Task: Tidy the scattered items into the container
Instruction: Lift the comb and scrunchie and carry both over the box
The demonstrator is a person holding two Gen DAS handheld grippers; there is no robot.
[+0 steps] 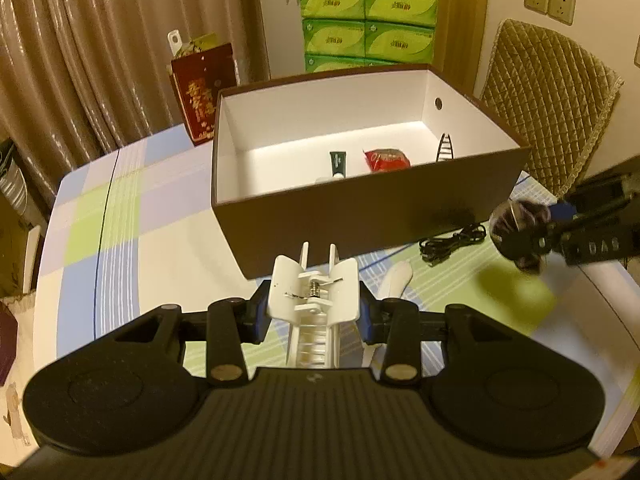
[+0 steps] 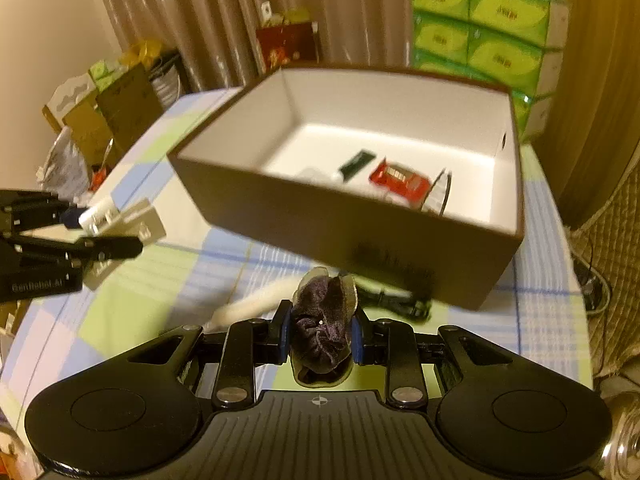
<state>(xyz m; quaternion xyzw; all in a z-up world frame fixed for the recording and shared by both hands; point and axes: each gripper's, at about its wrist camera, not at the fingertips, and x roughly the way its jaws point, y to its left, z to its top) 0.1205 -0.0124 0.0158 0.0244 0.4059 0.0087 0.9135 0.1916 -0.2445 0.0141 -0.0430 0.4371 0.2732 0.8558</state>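
A brown box (image 1: 360, 216) with a white inside stands on the table; it also shows in the right wrist view (image 2: 360, 236). In it lie a green tube (image 1: 337, 163), a red packet (image 1: 387, 159) and a dark hair clip (image 1: 445, 148). My left gripper (image 1: 314, 312) is shut on a white hair claw clip (image 1: 314, 292) just in front of the box. My right gripper (image 2: 322, 330) is shut on a dark purple scrunchie (image 2: 324, 320), to the right of the box front; it shows in the left wrist view (image 1: 520, 232). A white sock (image 1: 394, 284) and a black cable (image 1: 452, 242) lie on the table.
The table has a checked cloth (image 1: 120, 232). Green tissue packs (image 1: 366, 24) and a red gift bag (image 1: 202, 92) stand behind the box. A quilted chair (image 1: 548, 108) is at the right. Bags and cartons (image 2: 108, 112) crowd the floor at the left.
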